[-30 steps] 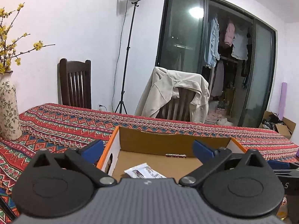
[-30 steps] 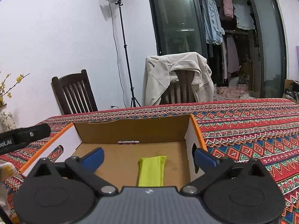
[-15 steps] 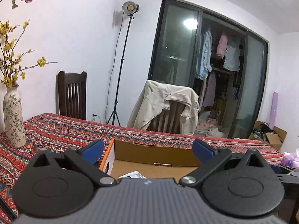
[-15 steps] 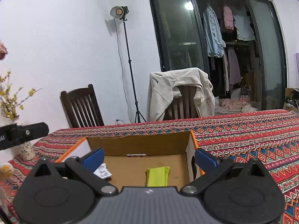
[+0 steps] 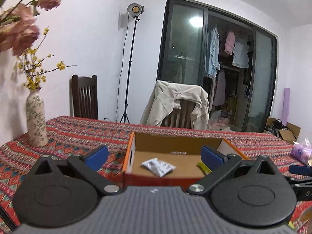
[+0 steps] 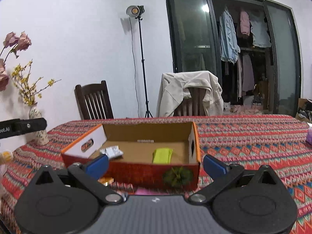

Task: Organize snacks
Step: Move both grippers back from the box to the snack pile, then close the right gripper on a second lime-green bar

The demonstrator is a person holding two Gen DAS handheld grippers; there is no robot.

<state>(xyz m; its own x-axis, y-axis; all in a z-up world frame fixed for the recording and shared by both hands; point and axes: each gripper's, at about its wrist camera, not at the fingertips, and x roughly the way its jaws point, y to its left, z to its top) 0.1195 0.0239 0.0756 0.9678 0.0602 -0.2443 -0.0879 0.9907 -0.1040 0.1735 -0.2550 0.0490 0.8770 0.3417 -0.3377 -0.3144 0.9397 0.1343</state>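
The left gripper (image 5: pixel 154 156) has its blue-tipped jaws spread wide with nothing between them; the right gripper (image 6: pixel 156 164) is likewise wide apart and empty. Both have matte black linkages and a ribbed grey body.

Just beyond the tips sits an open cardboard box (image 6: pixel 150 165), rectangular, with plain brown inside, orange rims, white side walls with cut-out handles and a red near wall. On its floor lie a crinkled silver-white snack packet (image 5: pixel 158 167) toward the left and a flat yellow-green packet (image 6: pixel 162 155) toward the right, apart from each other.

The box rests on a woven tablecloth (image 6: pixel 243 146) in red geometric bands. A tall patterned ceramic vase (image 5: pixel 36 117) with yellow and pink blooms stands far left.

Only the right wrist view shows the box's near wall with its green print, and small wrapped items (image 6: pixel 119 185) on the cloth just in front of it. Only the left view shows a purple bag (image 5: pixel 301 151) at the table's right edge.
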